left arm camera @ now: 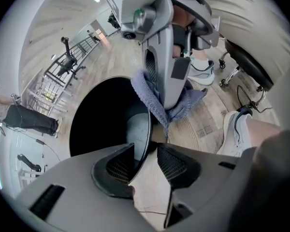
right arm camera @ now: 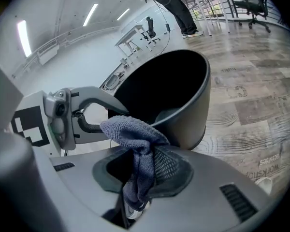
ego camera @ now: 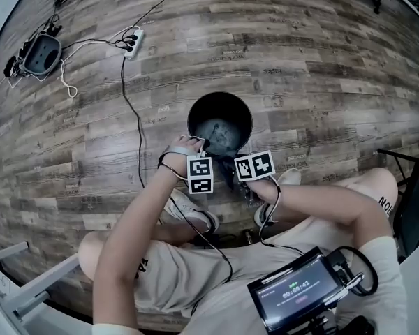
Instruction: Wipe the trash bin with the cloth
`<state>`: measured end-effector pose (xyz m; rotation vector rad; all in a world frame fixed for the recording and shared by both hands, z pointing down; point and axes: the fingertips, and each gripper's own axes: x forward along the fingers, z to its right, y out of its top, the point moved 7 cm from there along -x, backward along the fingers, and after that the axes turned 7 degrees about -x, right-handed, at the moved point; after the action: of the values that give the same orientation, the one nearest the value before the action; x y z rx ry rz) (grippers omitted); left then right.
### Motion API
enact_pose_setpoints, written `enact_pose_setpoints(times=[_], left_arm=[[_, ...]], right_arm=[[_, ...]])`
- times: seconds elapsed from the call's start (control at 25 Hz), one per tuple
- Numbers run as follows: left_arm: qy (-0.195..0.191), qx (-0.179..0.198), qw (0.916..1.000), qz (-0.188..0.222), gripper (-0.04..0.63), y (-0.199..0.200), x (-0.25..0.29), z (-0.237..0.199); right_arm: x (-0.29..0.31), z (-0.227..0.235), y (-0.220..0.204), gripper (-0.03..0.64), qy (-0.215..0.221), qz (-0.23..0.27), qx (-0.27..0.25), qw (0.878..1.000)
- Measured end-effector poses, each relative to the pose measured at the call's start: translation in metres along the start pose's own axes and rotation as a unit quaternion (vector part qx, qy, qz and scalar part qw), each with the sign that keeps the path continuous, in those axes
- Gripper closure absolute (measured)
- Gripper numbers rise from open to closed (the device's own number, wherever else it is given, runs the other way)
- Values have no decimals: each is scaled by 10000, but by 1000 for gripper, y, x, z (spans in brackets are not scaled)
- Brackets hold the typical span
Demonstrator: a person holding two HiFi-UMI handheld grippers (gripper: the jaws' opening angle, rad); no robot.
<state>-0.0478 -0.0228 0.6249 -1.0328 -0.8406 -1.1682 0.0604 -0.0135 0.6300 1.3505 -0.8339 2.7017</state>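
Since the trash bin is a thin-walled black tub standing open-mouthed on the wooden floor, I judge it light, fairly stiff and likely to skate or tip under a hard wipe. The rim looks like the place to steady it. The cloth is soft, knitted and limp, so I think it needs pinching at a bunched fold with a loose tuft left free to rub.

In the right gripper view, the right tool is closed tight on that cloth. A wad stands up out of the jaws and the rest hangs down between them, just short of the bin's outer wall. The left tool sits astride the rim with its jaws narrowly apart. The wall lies against one pad and a sliver of floor shows beside the other, so I read it as bracing rather than clamping.

From the head view I get the layout: the left tool is at the bin's 7 o'clock and the right at its 5 o'clock. A power strip lies well apart toward 10 o'clock. That view hides both sets of jaws under the marker cubes, and only the gripper views show them. The left gripper view alone shows the cloth touching nothing but the right tool.
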Motion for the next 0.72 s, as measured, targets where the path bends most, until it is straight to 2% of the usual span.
enact_pose_setpoints(times=[0.72], left_arm=[[189, -235, 9994, 172, 434, 7, 1, -2]], right_arm=[[71, 44, -36, 537, -471, -214, -500, 9974]])
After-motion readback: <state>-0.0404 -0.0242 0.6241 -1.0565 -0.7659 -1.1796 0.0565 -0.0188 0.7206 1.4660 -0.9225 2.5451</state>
